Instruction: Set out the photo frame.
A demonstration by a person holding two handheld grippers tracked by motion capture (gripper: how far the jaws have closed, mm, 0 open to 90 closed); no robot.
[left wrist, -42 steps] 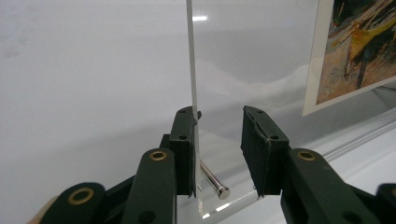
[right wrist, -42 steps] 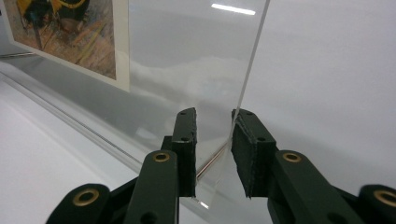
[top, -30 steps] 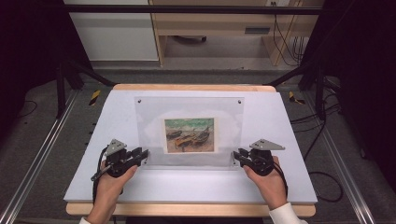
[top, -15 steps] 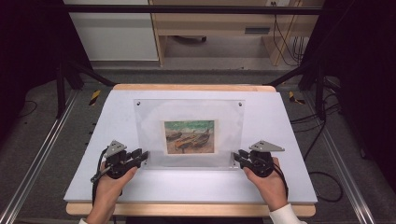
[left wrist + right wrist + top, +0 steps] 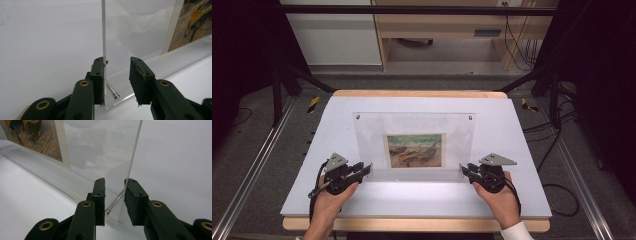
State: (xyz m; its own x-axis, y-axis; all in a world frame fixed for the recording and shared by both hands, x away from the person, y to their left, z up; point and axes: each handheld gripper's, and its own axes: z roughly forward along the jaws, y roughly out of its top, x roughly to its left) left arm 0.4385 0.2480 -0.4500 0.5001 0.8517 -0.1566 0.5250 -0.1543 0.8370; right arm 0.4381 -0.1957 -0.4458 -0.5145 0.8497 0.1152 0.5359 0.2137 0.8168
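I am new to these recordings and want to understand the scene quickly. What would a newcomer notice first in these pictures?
First, the clear acrylic frame standing in the middle of the white table, with a small painting of boats in its lower centre. Next, the left gripper and the right gripper, each at a lower corner of the frame. In the gripper views, each pair of jaws straddles a metal pin at the frame's edge.

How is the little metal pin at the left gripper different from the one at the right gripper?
The left pin pokes out from the left gripper's inner-left jaw and slants toward the camera's right. The right pin slants the other way, spanning the gap between the right gripper's jaws. The left pin shows a flat head; the right pin's tip is rounded. Both are shiny and sit in a near corner of the clear frame.
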